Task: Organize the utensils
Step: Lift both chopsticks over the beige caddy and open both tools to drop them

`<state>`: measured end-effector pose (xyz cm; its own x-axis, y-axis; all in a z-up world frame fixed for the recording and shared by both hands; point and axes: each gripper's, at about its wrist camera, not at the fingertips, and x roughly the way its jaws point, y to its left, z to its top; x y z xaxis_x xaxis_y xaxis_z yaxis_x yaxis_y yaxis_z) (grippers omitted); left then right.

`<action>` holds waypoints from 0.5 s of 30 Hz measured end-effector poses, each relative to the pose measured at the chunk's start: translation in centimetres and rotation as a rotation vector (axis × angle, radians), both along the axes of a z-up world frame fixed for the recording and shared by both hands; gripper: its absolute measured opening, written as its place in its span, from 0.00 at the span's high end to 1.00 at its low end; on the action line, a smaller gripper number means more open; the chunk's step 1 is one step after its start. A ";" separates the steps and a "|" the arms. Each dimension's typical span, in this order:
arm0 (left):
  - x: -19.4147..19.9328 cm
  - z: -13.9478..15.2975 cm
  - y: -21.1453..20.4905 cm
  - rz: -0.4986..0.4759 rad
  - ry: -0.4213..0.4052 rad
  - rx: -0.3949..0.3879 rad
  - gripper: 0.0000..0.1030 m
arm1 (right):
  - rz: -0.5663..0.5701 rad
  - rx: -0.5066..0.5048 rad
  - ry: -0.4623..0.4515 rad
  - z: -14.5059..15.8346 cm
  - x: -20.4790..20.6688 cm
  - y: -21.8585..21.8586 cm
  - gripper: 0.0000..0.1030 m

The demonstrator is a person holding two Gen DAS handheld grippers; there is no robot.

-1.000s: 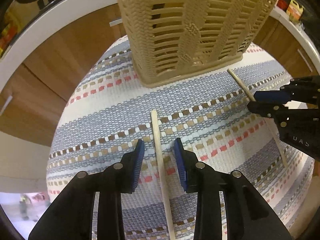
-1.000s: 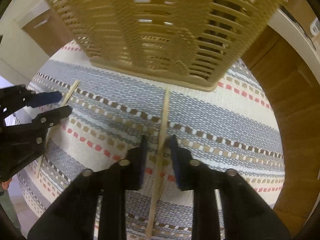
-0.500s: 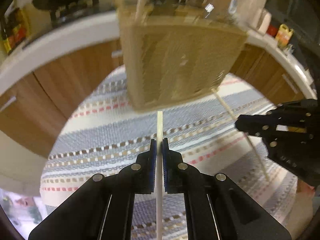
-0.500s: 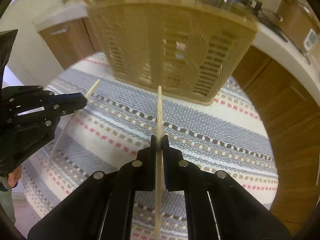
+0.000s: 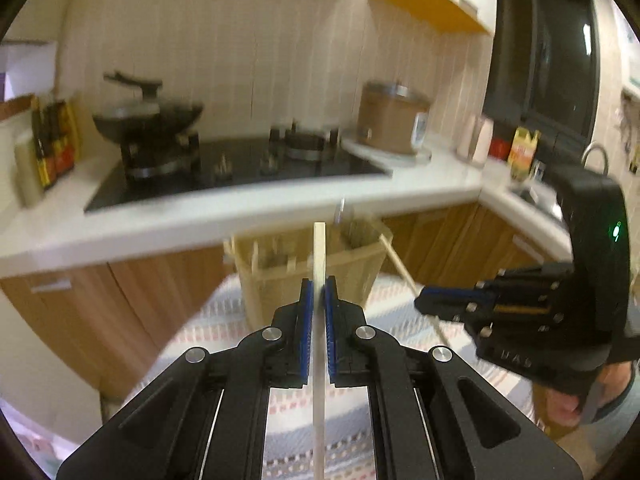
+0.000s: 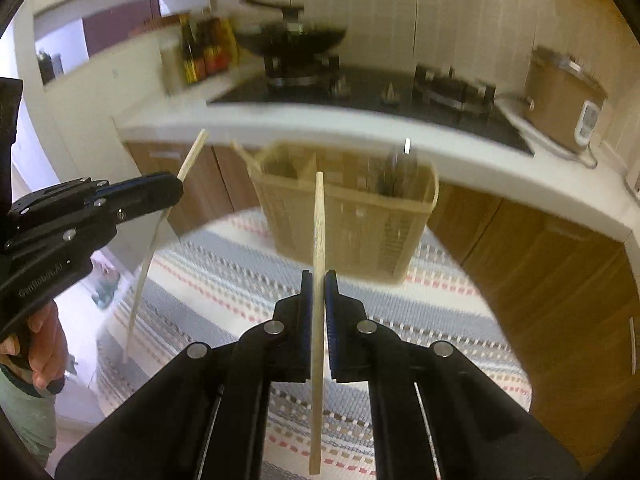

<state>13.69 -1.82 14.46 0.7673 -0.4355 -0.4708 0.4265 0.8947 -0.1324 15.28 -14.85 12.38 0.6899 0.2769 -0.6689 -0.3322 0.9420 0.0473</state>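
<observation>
Left gripper [image 5: 319, 300] clamped on chopstick [image 5: 319, 256], right gripper [image 6: 319, 292] on second chopstick [image 6: 319, 220]; both held upright, lifted. Basket [image 6: 348, 208] seen ahead, below tips; neither visibly nearer.

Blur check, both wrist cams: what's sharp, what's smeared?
Left wrist view: left gripper and its pale wooden chopstick are sharp; beige woven utensil basket and black wok are motion-smeared. Right wrist view: right gripper sharp; basket and dark sauce bottles blurred, with fisheye bending the white countertop edge.
</observation>
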 end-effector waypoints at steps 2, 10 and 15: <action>-0.2 1.7 0.0 0.008 -0.049 -0.028 0.96 | -0.006 0.002 -0.038 1.0 0.1 0.1 0.96; 0.9 7.3 0.9 0.074 -0.222 -0.126 0.96 | -0.082 -0.002 -0.203 5.7 2.1 -0.5 0.96; 3.4 8.4 1.9 0.106 -0.309 -0.227 0.96 | -0.176 0.012 -0.310 7.2 4.6 -1.9 0.96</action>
